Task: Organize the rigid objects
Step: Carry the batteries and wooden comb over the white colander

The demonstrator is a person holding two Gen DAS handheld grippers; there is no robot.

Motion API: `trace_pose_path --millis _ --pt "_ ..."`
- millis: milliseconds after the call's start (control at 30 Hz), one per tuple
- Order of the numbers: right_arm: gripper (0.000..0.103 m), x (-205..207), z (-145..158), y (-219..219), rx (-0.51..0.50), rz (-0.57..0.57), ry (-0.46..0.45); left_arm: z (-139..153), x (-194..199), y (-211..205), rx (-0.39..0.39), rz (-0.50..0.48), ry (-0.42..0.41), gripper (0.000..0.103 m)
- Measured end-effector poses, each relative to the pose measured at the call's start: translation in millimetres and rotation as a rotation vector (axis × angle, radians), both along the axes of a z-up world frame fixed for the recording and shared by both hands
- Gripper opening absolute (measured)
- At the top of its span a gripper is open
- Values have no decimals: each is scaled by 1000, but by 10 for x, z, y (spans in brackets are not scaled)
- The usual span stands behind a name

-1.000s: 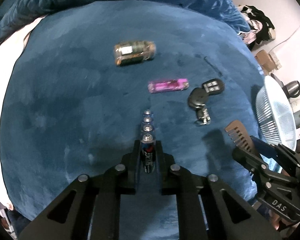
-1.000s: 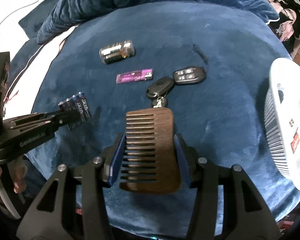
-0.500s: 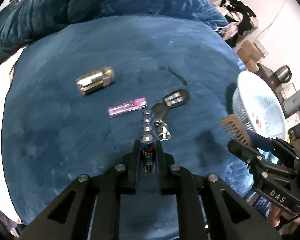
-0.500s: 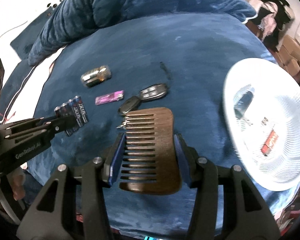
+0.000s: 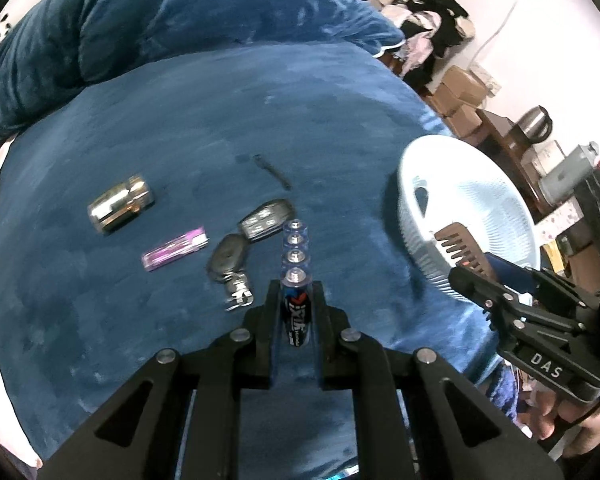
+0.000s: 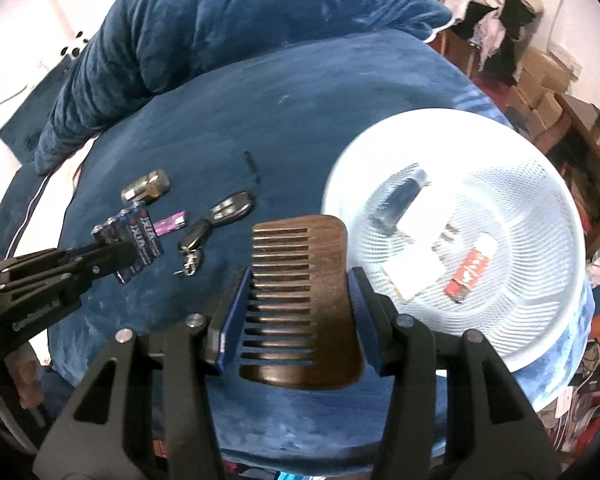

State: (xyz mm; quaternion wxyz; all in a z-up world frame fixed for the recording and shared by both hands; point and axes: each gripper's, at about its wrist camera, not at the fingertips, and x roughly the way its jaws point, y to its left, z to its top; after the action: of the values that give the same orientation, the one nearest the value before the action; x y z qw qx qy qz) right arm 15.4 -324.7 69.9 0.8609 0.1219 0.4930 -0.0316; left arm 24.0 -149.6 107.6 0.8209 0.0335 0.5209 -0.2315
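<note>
Left wrist view: left gripper (image 5: 296, 300) is clamped on a shrink-wrapped pack of four blue batteries (image 5: 296, 264), held end-on above the blue velvet bedspread (image 5: 220, 128), probably basket-bound.

Right wrist view: right gripper (image 6: 300, 292) pinches a brown wooden wide-tooth comb (image 6: 300, 300) flat by its edges, near the white mesh plastic basket (image 6: 540, 344) at the bedspread's right edge.

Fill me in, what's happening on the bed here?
A person is tidying loose items into a white basket. The right gripper is clamped on a wooden comb, held beside the basket's rim. The left gripper is clamped on a pack of batteries, above the blanket. A lighter, two key fobs and a metallic cylinder lie on the blanket. The basket already holds a few small things.
</note>
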Motion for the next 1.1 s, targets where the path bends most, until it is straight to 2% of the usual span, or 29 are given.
trace_pose_path --millis 700,1100 --pt "50 -377 18 -1037 36 -221 -18 79 -184 -1325 -9 -215 28 11" --pt "50 -434 -55 -1287 46 -269 -3 3 -181 -1661 -18 -257 54 11"
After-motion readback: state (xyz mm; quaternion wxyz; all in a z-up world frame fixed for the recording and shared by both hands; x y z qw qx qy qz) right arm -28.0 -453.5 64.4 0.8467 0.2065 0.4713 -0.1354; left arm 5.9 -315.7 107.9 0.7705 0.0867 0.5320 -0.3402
